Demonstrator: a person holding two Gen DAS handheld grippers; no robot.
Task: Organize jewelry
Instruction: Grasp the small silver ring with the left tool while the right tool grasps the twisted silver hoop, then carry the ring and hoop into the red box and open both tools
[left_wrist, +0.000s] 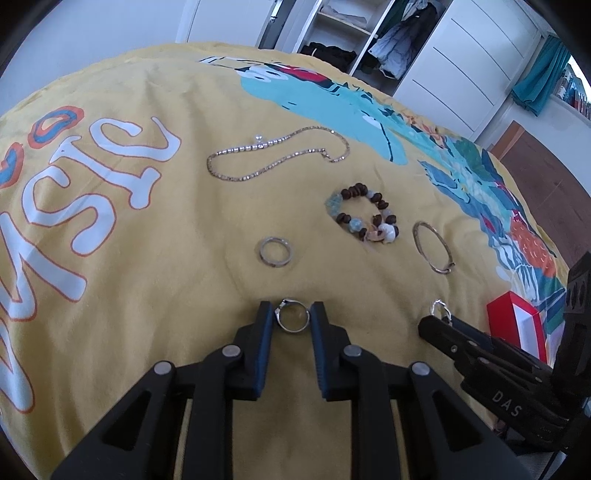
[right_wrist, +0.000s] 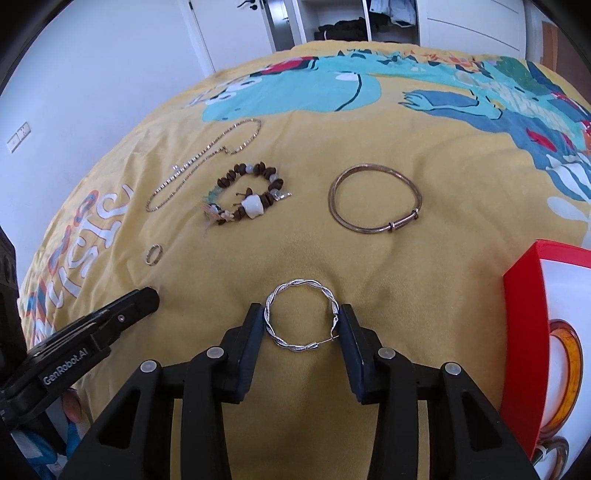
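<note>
On the bed's yellow printed blanket (left_wrist: 155, 280), with open wardrobe shelves (left_wrist: 343, 40) behind, our left gripper (left_wrist: 293, 319) closes its fingers on a small silver ring (left_wrist: 293, 320). Further right, our right gripper (right_wrist: 301, 325) clasps a twisted silver hoop (right_wrist: 302, 320), and a red box (right_wrist: 524, 332) sits at the edge.

Two grippers, both matte black plastic. Left gripper (left_wrist: 293, 314): flat fingers (left_wrist: 266, 332) lined with ribbed blue pads, hinged on linkage bars with four round silver rivets and triangular cut-outs lower down. Right gripper (right_wrist: 301, 319): same build, same four silver rivets, darker blue pads on the fingers (right_wrist: 349, 332). White lettering "DAS" along the right one's side, "GenRobot.AI" along the left one's, small screws beside each.
</note>
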